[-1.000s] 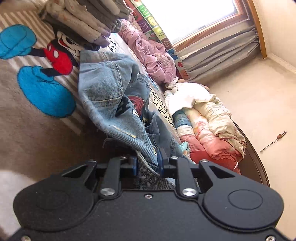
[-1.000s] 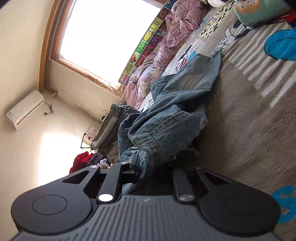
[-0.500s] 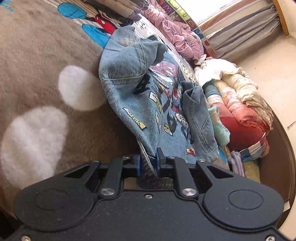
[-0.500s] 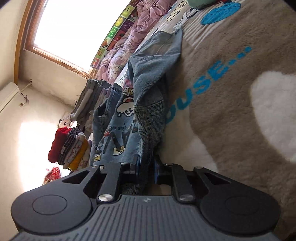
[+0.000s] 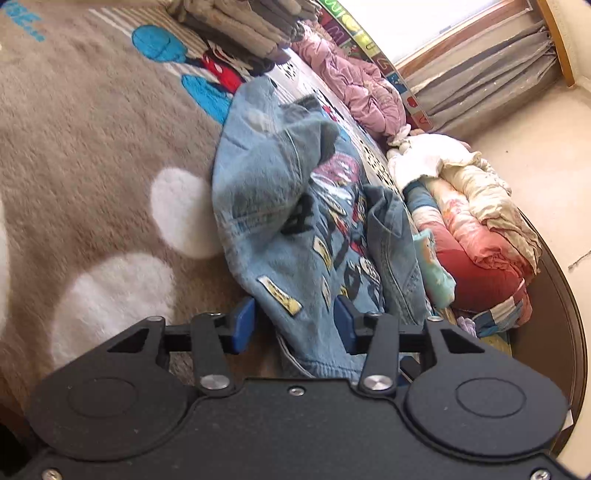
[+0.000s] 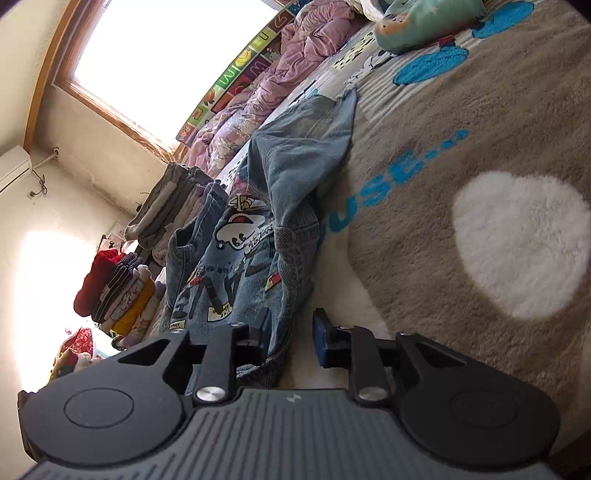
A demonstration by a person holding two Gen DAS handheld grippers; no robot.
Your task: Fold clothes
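With my left gripper and right gripper both spread wide over its hem, the denim jacket lies rumpled on the bed's blanket (smoothing creases before any fold seems wise).

Brown plush blanket, denim jacket on it, folded clothes stack

You can read blue letters "USE..." on the brown blanket; big single letters sit on the colorful mat.
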